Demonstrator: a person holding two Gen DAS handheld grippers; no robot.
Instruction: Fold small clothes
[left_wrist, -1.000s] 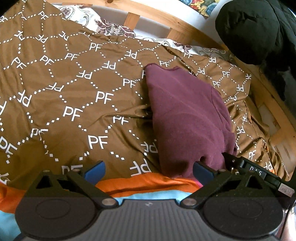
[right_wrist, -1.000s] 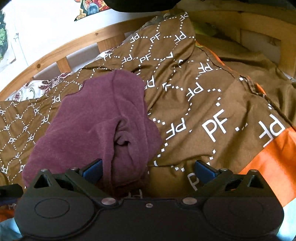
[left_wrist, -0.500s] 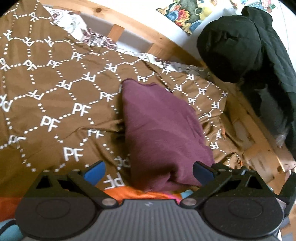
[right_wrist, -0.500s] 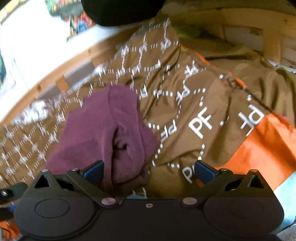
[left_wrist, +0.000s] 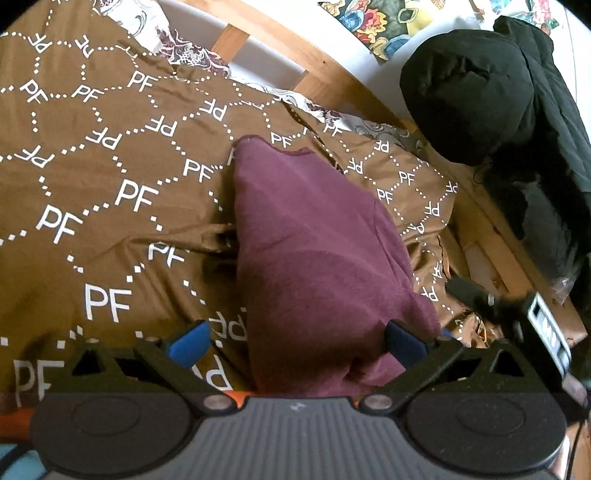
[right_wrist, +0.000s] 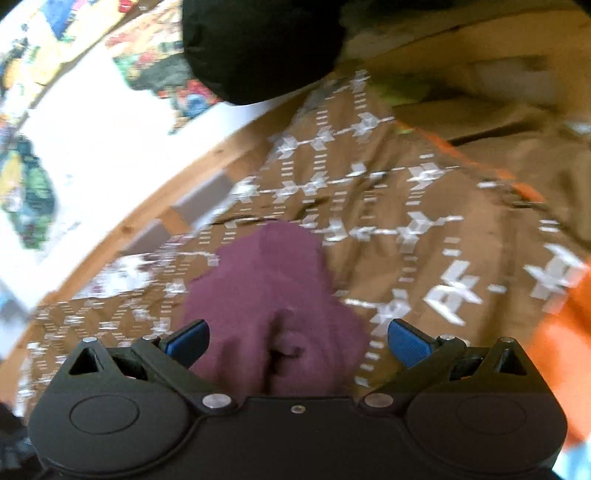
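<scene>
A folded maroon garment (left_wrist: 317, 254) lies on the brown "PF" patterned bedspread (left_wrist: 110, 192). My left gripper (left_wrist: 295, 343) is open and empty, its blue pads either side of the garment's near end, above it. In the right wrist view the same garment (right_wrist: 269, 295) lies bunched just ahead of my right gripper (right_wrist: 295, 341), which is open and empty. That view is motion-blurred. The right gripper's body (left_wrist: 517, 317) shows at the right of the left wrist view.
A wooden bed frame (left_wrist: 332, 77) runs along the far side. A black jacket (left_wrist: 498, 96) hangs at the right corner. An orange strip of bedding (right_wrist: 565, 332) lies at the near right. Colourful pictures (right_wrist: 33, 192) hang on the white wall.
Both grippers have lifted and tilted up, so more wall and black jacket show. The garment stays in place on the bedspread. Both grippers stay open.
</scene>
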